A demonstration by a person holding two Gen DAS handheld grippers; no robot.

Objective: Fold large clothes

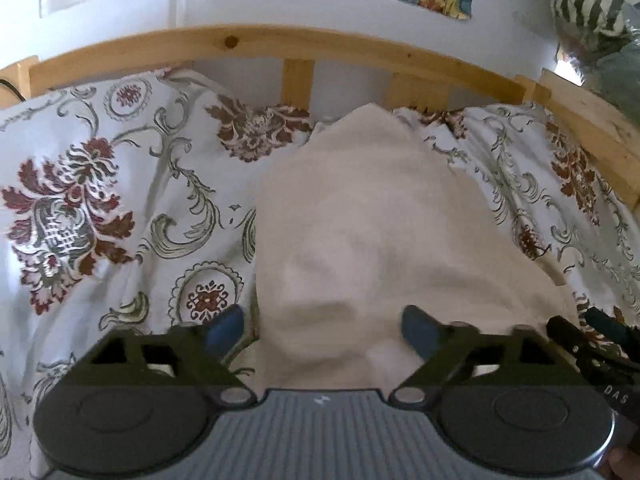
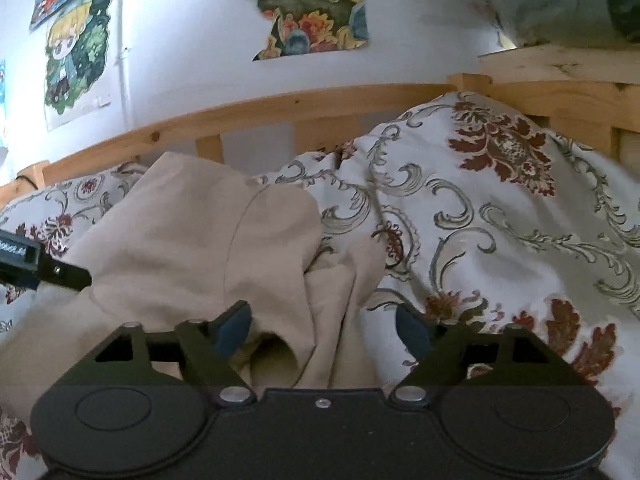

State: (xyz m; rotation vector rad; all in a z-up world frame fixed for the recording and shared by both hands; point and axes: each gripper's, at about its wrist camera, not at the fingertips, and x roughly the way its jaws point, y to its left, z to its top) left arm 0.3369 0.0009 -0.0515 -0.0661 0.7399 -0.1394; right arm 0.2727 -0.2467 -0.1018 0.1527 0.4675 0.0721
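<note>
A cream garment (image 1: 360,208) lies in a loose heap on the floral bedspread (image 1: 100,200), reaching back toward the wooden bed rail. My left gripper (image 1: 322,330) hangs low over its near end, jaws wide apart; cloth lies between the blue pads (image 1: 224,330) but neither presses on it. In the right wrist view the same garment (image 2: 180,240) shows beige, with a seam and folds. My right gripper (image 2: 325,330) stands open over its right edge, a fold of cloth between the pads and untouched. The left gripper's black finger (image 2: 48,270) shows at the garment's left side.
A wooden bed rail (image 1: 320,46) with slats runs along the back below a white wall with posters (image 2: 312,8). A wooden ledge (image 2: 560,66) at the right carries bundled cloth (image 2: 560,0). The bedspread (image 2: 500,220) bunches high on the right.
</note>
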